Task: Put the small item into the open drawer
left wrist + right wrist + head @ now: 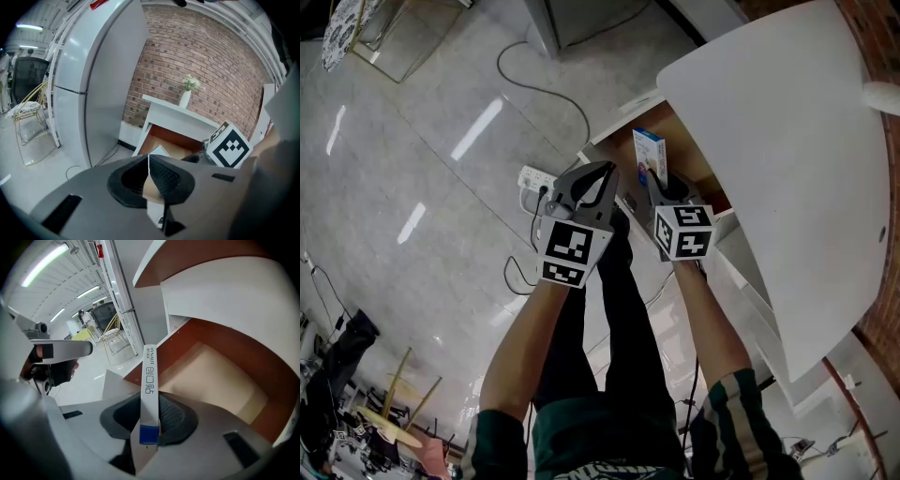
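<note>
The small item is a thin white box with a blue end [149, 380]. My right gripper [150, 403] is shut on its lower part, and the box stands upright between the pads. In the head view the box [649, 150] sticks out ahead of the right gripper [658, 180], over the near edge of the open drawer [698, 155]. The drawer's brown walls and pale floor [220, 376] lie just beyond the box. My left gripper [602, 176] hangs beside the right one, left of the drawer, over the floor. Its pads [161, 176] meet at the tips with nothing between them.
A white desk top [787, 141] overhangs the drawer on the right. A power strip [532, 176] and cable [546, 89] lie on the tiled floor. Ahead of the left gripper are a tall grey refrigerator [93, 84], a brick wall and a vase [186, 97] on the desk.
</note>
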Demonstrator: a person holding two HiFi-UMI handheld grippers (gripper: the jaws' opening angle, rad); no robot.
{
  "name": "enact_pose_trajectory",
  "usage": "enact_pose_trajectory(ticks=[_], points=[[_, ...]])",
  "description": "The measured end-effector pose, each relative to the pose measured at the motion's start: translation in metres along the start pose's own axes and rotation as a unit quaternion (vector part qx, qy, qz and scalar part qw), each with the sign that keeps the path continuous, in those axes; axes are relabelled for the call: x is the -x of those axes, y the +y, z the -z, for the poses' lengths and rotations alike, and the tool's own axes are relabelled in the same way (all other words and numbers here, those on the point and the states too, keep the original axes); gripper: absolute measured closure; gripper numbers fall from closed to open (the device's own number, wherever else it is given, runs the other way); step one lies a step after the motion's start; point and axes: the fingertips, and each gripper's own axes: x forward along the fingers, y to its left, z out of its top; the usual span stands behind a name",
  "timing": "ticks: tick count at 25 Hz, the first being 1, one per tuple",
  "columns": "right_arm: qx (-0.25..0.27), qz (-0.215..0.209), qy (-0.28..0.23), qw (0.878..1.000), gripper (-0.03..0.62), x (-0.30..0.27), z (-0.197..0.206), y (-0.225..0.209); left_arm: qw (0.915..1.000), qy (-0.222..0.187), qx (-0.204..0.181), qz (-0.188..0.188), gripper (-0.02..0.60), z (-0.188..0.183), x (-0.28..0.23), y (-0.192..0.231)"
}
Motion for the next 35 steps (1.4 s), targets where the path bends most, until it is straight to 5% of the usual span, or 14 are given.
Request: enact_pose_trajectory(ticks=[35], points=[[-0.011,0.019,0.062,0.998,0.49,-0.051,0.047,-0.032,0.9993,0.029,0.002,0.024,0.56,0.036,-0.009,-0.003]])
